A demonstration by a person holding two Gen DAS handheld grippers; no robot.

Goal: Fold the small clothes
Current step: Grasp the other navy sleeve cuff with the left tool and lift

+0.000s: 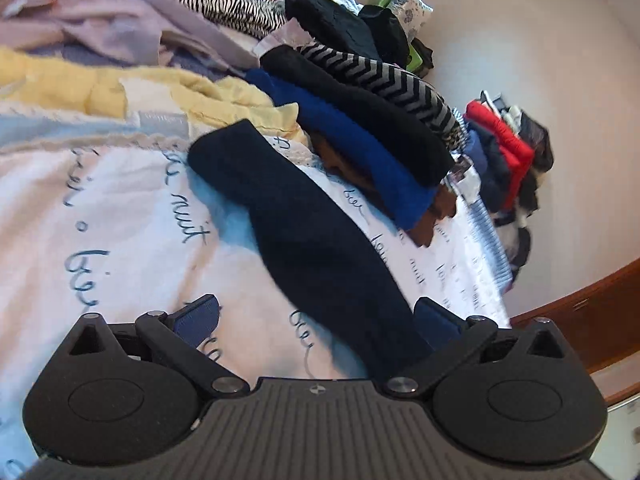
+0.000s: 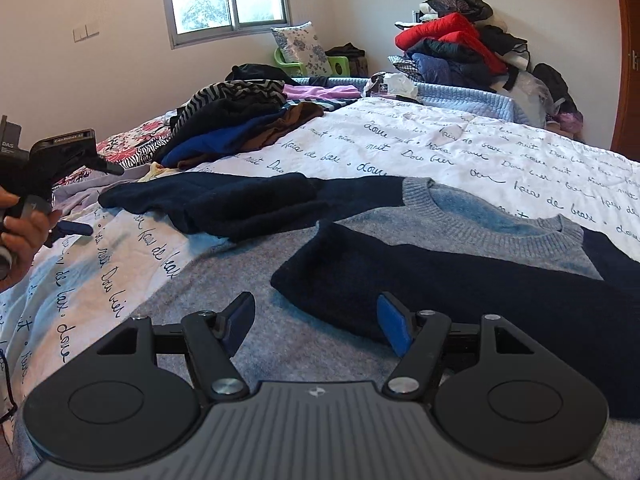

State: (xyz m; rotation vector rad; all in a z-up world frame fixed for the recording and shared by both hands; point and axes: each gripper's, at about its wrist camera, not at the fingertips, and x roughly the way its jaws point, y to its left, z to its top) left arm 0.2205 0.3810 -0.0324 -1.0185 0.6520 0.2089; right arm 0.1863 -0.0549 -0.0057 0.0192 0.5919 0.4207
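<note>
A grey sweater [image 2: 240, 280] with navy sleeves lies flat on the white quilt [image 2: 480, 152] with script lettering. One navy sleeve [image 2: 440, 280] is folded across its chest. My right gripper [image 2: 316, 304] hovers open just over that sleeve's cuff, with nothing pinched. The other navy sleeve [image 2: 240, 200] stretches out to the left. At the far left a hand holds my left gripper [image 2: 105, 199], open near that sleeve's end. In the left wrist view the sleeve [image 1: 304, 220] runs diagonally between the wide-open fingers of the left gripper [image 1: 316, 318], close to the right pad [image 1: 434, 320].
A stack of dark, blue and zigzag-striped clothes [image 2: 240, 124] sits beyond the sweater, seen also as the stack [image 1: 360, 120]. Yellow and lilac garments [image 1: 120, 88] lie beside it. A heap of jackets [image 2: 452, 40] stands past the bed's far corner, and wooden furniture [image 2: 628, 60] is at the right.
</note>
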